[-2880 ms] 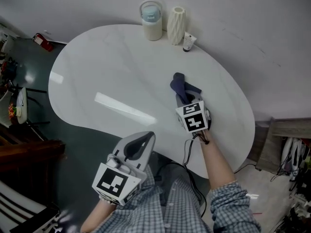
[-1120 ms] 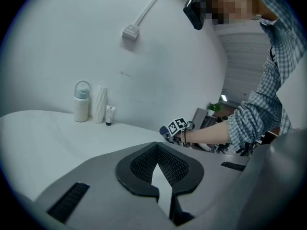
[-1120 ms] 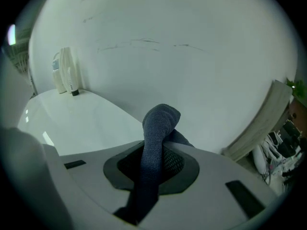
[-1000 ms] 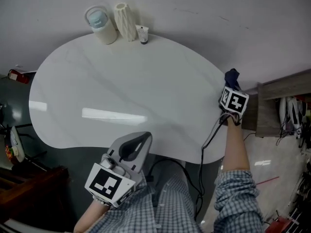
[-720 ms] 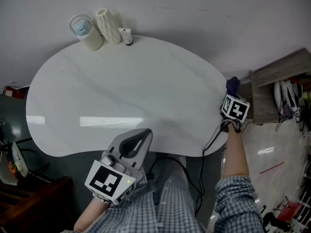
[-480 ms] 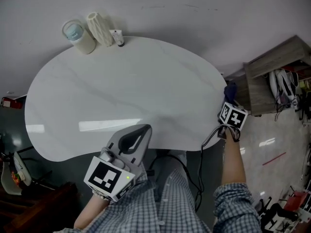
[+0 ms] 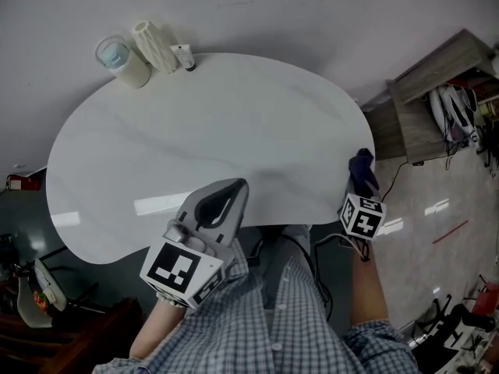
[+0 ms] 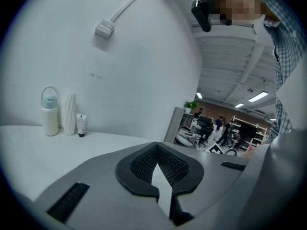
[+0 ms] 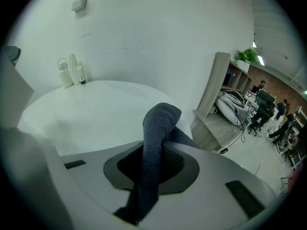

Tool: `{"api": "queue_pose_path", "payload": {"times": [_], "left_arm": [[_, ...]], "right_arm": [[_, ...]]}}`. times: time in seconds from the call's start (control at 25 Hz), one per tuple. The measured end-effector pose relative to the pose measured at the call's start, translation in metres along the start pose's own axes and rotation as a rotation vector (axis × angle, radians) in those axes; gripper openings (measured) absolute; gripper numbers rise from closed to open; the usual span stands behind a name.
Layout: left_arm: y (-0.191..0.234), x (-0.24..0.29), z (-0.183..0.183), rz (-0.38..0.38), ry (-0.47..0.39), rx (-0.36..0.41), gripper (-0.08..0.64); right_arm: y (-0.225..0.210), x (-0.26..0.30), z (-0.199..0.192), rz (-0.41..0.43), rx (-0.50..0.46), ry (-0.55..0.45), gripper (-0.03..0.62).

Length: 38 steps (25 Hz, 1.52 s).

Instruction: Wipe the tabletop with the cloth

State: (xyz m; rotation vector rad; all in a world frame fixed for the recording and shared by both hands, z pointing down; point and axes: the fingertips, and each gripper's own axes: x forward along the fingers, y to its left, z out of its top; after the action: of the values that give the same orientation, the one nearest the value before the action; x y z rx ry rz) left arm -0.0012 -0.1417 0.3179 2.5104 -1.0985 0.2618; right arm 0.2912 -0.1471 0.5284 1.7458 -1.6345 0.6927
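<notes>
Surface [image 7: 195, 131] bare through centre, left and right of frame: free passage. Obstacles: jug [image 7: 121, 59], vase [image 7: 153, 45] and tube [image 7: 184, 57] clustered upper left, at far edge by wall [image 7: 312, 6]. Shelf [image 7: 425, 92] upper right, near surface's right end.

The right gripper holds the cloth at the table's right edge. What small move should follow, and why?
Probably sweep the right gripper leftward across the tabletop: its jaws are shut on the cloth, which sits at the right rim, so most of the surface lies leftward.
</notes>
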Motion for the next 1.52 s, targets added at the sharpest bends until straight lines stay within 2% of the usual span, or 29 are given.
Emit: {"api": "queue_pose_path", "payload": {"times": [0.24, 0.44, 0.6, 0.8, 1.12, 1.52], "left_arm": [[0.007, -0.001, -0.002, 0.01, 0.019, 0.017, 0.005], [0.008, -0.001, 0.003, 0.015, 0.0, 0.016, 0.005], [0.008, -0.001, 0.003, 0.027, -0.009, 0.009, 0.005], [0.01, 0.001, 0.006, 0.057, -0.02, 0.005, 0.005], [0.004, 0.009, 0.009, 0.095, -0.027, 0.005, 0.005], [-0.014, 0.028, 0.018, 0.114, -0.037, 0.03, 0.005]], "right_arm": [[0.059, -0.027, -0.024, 0.14, -0.068, 0.023, 0.052], [0.118, -0.047, -0.037, 0.299, -0.127, 0.046, 0.052], [0.167, -0.062, -0.047, 0.457, -0.202, 0.078, 0.052], [0.202, -0.071, -0.05, 0.607, -0.282, 0.101, 0.052], [0.188, -0.096, -0.025, 0.686, -0.303, 0.046, 0.052], [0.146, -0.129, 0.034, 0.662, -0.312, -0.139, 0.052]]}}
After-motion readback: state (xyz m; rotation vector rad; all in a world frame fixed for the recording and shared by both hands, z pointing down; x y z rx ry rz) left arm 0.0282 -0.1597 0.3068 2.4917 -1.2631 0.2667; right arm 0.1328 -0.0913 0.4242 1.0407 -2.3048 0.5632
